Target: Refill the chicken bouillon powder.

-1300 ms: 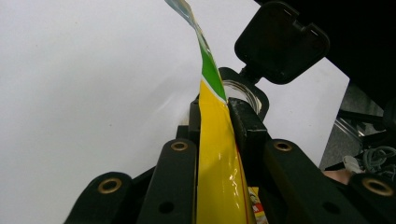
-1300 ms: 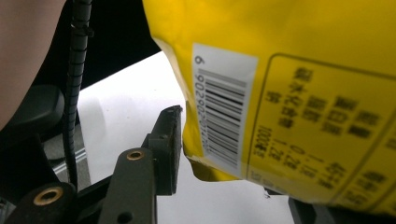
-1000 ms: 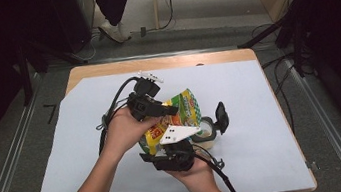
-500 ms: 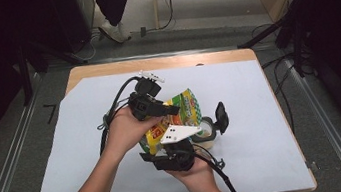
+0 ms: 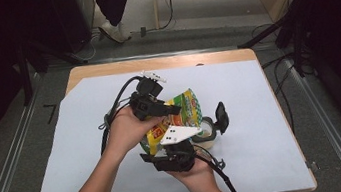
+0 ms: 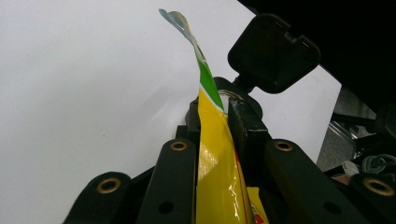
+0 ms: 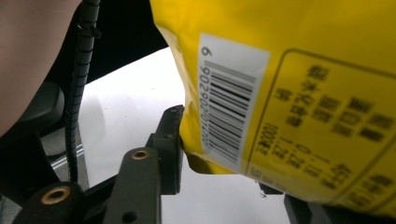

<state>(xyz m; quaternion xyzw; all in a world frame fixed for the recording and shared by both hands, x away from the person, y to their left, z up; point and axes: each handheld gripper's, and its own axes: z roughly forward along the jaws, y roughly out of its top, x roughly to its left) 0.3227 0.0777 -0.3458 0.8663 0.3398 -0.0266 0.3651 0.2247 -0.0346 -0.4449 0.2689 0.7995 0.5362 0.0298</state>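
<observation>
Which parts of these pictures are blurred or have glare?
Right gripper view: the yellow bag is very near, its print soft at right. Left gripper view: glare streaks on the bag, white table cover overexposed. High view: evenly lit, dark surroundings.

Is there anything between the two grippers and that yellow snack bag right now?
Nothing visible. The left gripper has its jaws shut on the upper edge of the yellow snack bag, and the right gripper grips its lower corner by the barcode. A tape roll lies on the table behind the bag, not in between.
</observation>
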